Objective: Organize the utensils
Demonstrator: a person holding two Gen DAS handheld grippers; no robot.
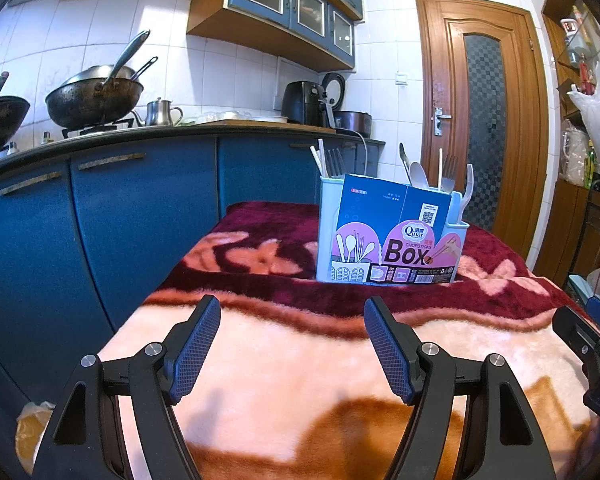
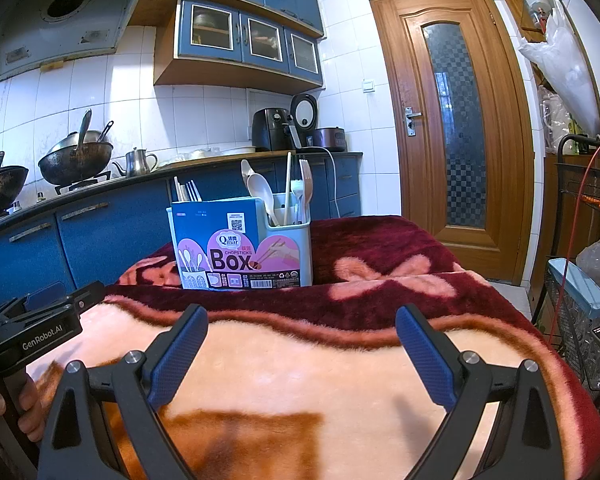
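Note:
A pale blue utensil holder (image 1: pixel 324 232) with a "Chopsticks Box" card label (image 1: pixel 396 236) stands on a red and pink blanket (image 1: pixel 292 360). It holds white spoons (image 1: pixel 419 175), forks (image 1: pixel 334 162) and chopsticks (image 1: pixel 321 158), all upright. It also shows in the right wrist view (image 2: pixel 290 248), with a spoon (image 2: pixel 262 192) and chopsticks (image 2: pixel 288 184). My left gripper (image 1: pixel 292 344) is open and empty, low over the blanket, well short of the holder. My right gripper (image 2: pixel 302 356) is open and empty, also short of the holder.
A blue kitchen counter (image 1: pixel 140 184) with woks (image 1: pixel 94 98) and a kettle runs along the left and back. A wooden door (image 1: pixel 480 120) is behind. A wire cart (image 2: pixel 580 280) stands right of the blanket. The left gripper's body (image 2: pixel 32 328) shows at the right view's left edge.

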